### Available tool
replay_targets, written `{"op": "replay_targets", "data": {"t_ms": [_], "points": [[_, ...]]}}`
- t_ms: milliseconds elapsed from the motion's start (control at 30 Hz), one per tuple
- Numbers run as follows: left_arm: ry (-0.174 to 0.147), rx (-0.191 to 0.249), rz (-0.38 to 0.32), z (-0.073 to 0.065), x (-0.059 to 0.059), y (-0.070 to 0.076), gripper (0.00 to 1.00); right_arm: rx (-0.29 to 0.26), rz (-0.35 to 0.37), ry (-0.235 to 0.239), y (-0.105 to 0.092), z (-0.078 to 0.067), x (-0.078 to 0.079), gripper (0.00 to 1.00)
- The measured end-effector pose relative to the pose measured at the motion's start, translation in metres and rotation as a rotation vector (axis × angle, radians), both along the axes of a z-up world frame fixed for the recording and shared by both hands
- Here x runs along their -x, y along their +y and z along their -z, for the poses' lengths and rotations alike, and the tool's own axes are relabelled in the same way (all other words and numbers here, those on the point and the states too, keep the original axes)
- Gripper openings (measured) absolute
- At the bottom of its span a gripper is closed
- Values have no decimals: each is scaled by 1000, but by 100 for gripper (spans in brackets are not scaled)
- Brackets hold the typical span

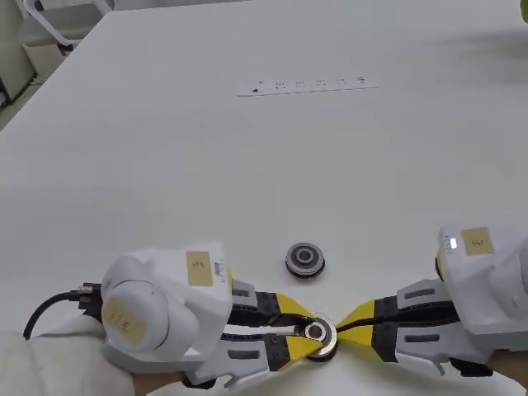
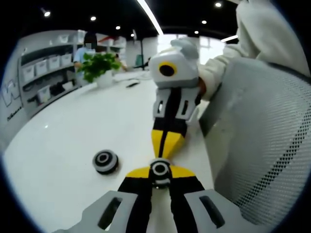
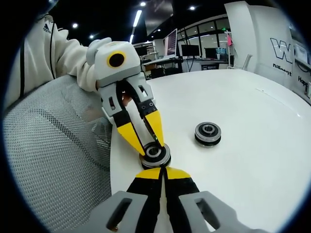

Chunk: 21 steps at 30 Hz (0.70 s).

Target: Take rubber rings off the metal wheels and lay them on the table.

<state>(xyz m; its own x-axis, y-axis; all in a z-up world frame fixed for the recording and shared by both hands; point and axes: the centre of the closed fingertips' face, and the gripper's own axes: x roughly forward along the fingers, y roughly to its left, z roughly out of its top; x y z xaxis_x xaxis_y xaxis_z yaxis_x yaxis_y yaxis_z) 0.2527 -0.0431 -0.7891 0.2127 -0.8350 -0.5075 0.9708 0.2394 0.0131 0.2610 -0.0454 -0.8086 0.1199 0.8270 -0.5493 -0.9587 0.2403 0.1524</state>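
A metal wheel (image 1: 317, 332) with a black rubber ring sits near the front edge of the white table (image 1: 165, 165). My left gripper (image 1: 307, 330) comes in from the left, shut on this wheel (image 2: 159, 170) with one yellow jaw on each side. My right gripper (image 1: 342, 323) meets it from the right, its jaws pressed together on the ring at the wheel's rim (image 3: 155, 155). In the right gripper view my right gripper (image 3: 164, 171) touches the near edge and the left gripper (image 3: 153, 145) straddles the wheel. A second wheel (image 1: 304, 258) with its ring lies flat just beyond.
A white power strip (image 1: 307, 84) lies far back on the table. A grey mesh chair back (image 2: 262, 136) stands close to the table's front edge. A potted plant (image 2: 99, 65) and a person are far off across the table.
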Motion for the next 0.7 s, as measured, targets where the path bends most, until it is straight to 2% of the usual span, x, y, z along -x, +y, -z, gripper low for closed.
{"op": "replay_targets", "data": {"t_ms": [700], "points": [[-8, -1, 3, 0, 0, 0, 13, 41, -11, -55, 0, -2, 1, 0]]}}
